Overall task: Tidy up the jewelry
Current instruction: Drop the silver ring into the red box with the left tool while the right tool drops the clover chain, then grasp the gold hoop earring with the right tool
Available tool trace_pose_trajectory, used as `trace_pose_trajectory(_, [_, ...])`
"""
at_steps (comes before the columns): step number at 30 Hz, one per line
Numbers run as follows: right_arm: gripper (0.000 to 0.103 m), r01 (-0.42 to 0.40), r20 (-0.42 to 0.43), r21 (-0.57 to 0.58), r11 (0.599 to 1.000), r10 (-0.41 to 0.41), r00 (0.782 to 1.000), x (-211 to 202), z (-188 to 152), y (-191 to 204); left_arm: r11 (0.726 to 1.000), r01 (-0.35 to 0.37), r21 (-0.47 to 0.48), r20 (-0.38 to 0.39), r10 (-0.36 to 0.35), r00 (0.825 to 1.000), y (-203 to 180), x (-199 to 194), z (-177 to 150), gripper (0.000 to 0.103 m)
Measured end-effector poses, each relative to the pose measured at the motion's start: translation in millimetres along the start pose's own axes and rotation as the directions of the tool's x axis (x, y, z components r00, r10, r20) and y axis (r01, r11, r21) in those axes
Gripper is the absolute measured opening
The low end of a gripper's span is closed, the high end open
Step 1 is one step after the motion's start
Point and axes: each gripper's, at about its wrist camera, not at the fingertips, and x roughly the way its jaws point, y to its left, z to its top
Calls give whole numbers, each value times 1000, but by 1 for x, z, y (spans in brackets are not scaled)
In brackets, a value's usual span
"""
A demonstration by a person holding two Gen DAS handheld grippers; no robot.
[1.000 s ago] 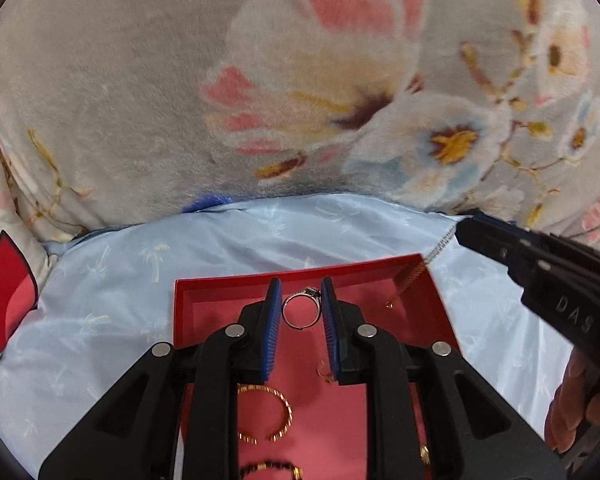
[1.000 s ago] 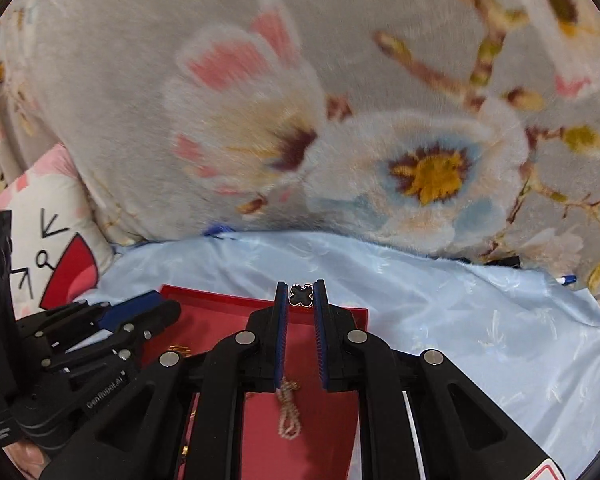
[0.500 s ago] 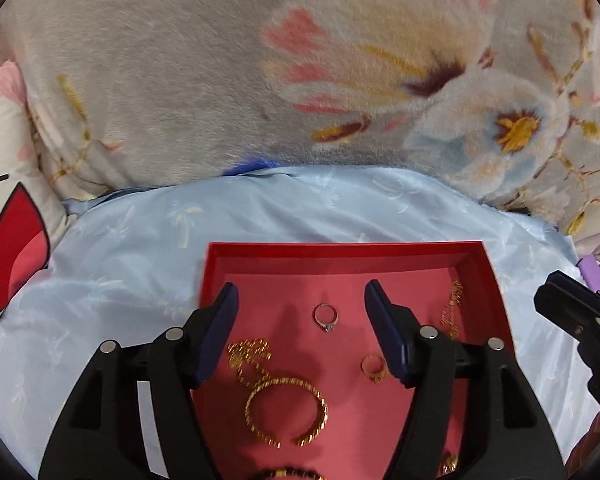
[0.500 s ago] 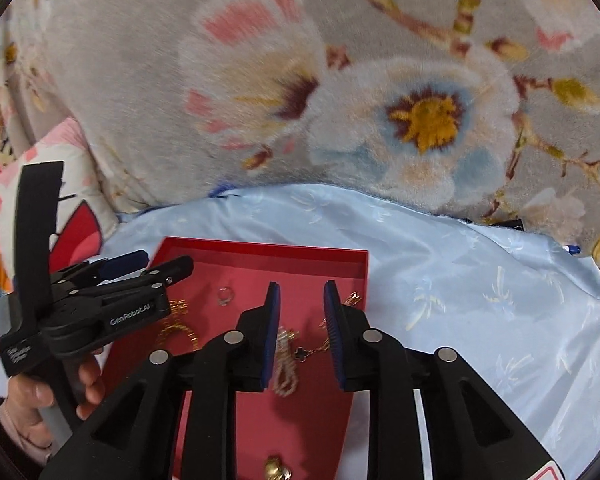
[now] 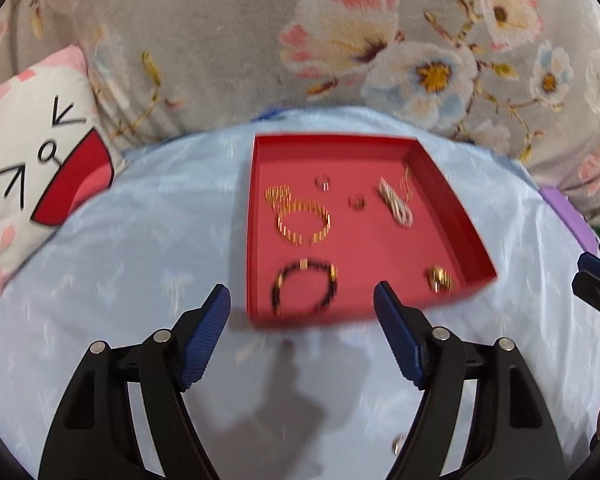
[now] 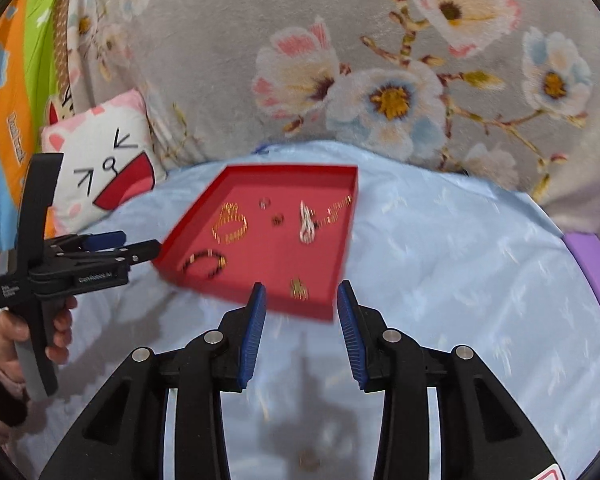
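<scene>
The red tray (image 5: pixel 440 184), mid-frame, holds rings, bangles and chains; both the left gripper (image 5: pixel 302 336) and right gripper (image 6: pixel 302 334) have just been opening, jaws empty; one small piece (image 5: pixel 398 445) at lower frame looks left on the sheet (image 5: pixel 140 240).

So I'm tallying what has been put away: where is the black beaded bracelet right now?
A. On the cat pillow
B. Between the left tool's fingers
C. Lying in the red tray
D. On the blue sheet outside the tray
C: the bracelet lies flat on the floor of the red tray, near its front edge, and both tools, left and right, are open with nothing between their fingers.
</scene>
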Motion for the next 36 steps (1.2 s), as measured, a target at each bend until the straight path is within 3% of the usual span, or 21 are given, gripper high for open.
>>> trace_pose_trajectory(7, [36, 10, -69, 33, 999, -8, 998, -14, -62, 4, 999, -35, 4, -5, 35, 999, -13, -23, -64, 72])
trace_pose_trajectory(12, [36, 77, -105, 10, 997, -76, 992, -5, -87, 6, 999, -51, 9, -16, 51, 999, -25, -23, -91, 72])
trace_pose_trajectory(20, [36, 70, -163, 20, 997, -65, 985, 14, -106, 4, 998, -60, 0, -34, 60, 998, -25, -16, -108, 72])
trace_pose_trajectory(28, [36, 61, -201, 93, 994, -41, 979, 21, -113, -10, 1000, -13, -27, -67, 11, 998, -19, -11, -110, 72])
trace_pose_trajectory(32, [33, 56, -215, 91, 994, -35, 976, 24, -114, -8, 1000, -2, -24, -71, 1, 997, -21, -10, -110, 72])
trace_pose_trajectory(36, [22, 72, -230, 52, 996, -58, 972, 25, -114, -1, 1000, 6, 1, -72, -6, 997, -26, -11, -111, 72])
